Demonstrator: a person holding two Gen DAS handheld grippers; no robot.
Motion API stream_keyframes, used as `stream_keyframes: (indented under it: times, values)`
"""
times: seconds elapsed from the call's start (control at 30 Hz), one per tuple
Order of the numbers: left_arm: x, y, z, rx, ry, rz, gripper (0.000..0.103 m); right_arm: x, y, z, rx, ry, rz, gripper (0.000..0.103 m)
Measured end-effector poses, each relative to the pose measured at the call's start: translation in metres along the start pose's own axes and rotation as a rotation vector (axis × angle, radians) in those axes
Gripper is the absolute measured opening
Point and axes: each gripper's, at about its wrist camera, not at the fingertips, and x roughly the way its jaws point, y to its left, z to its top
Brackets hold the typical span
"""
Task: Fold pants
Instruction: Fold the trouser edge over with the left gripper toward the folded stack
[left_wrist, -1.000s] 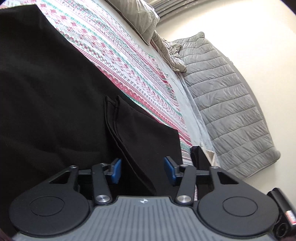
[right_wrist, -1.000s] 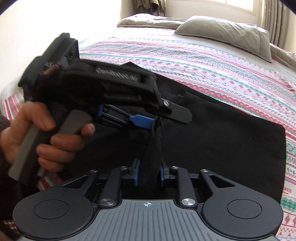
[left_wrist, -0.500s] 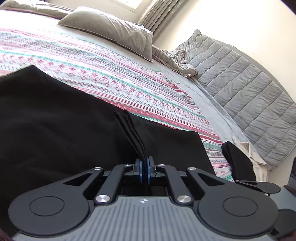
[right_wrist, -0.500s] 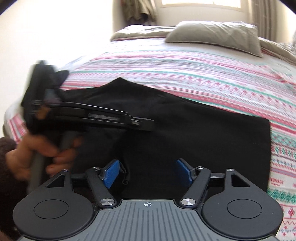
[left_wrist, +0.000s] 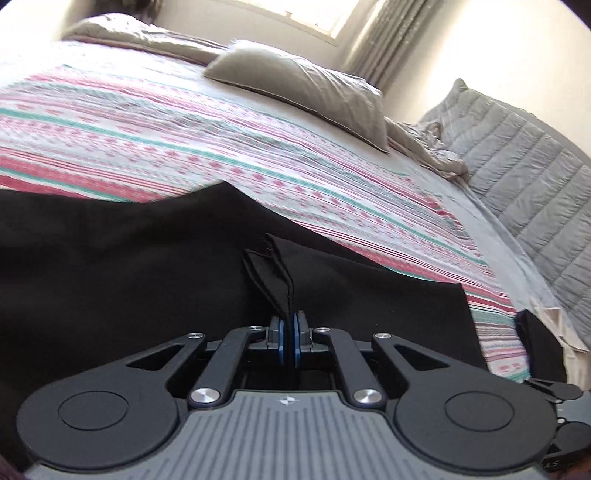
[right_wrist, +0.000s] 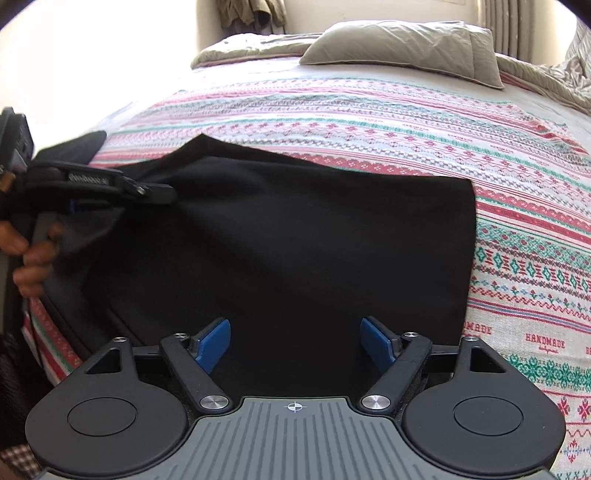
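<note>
Both grippers work over the bed (right_wrist: 369, 122) with its striped patterned cover, where the black pants (right_wrist: 295, 240) lie spread in front, near the bed's closest edge. Grey pillows (right_wrist: 406, 48) rest at the far end – well apart from the pants. Left gripper (left_wrist: 289, 334) is clenched on a raised fold of the pants, the cloth standing up between its blue pads. A hand (right_wrist: 31, 258) holds this gripper at the left side. Right gripper (right_wrist: 295, 345) is opening its jaws above the pants – nothing is between its pads.
</note>
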Motion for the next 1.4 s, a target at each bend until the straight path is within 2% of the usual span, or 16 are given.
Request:
stream_keyframes:
  times: [0.17,0.53,0.77,0.87,0.97,1.0,1.13,1.2,1.37,1.4]
  values:
    - [-0.023,0.029,0.003,0.0,-0.053,0.091,0.016,0.013,0.012,0.004,-0.052,0.008,-0.009,0.083]
    - [-0.071,0.093,0.008,-0.088,-0.141,0.191,0.016,0.033,0.039,0.014,-0.12,0.023,0.003,0.084]
    - [-0.11,0.123,0.009,-0.144,-0.234,0.257,0.016,0.042,0.059,0.022,-0.164,0.024,0.009,0.087]
    - [-0.121,0.134,0.006,-0.15,-0.238,0.348,0.016,0.046,0.066,0.024,-0.179,0.029,0.012,0.088]
    - [-0.121,0.15,0.004,-0.16,-0.184,0.434,0.016,0.049,0.072,0.025,-0.188,0.036,0.016,0.088]
    - [-0.119,0.158,0.004,-0.18,-0.16,0.428,0.016,0.05,0.073,0.025,-0.188,0.04,0.019,0.088]
    - [-0.119,0.189,0.008,-0.284,-0.133,0.288,0.021,0.056,0.079,0.027,-0.191,0.047,0.017,0.091]
    - [-0.119,0.196,0.013,-0.291,-0.135,0.218,0.033,0.056,0.081,0.028,-0.188,0.049,0.017,0.091]
    - [-0.109,0.199,0.018,-0.31,-0.168,0.175,0.033,0.059,0.084,0.03,-0.181,0.052,0.015,0.092]
    - [-0.106,0.197,0.019,-0.298,-0.176,0.183,0.029,0.06,0.085,0.031,-0.179,0.053,0.013,0.092]
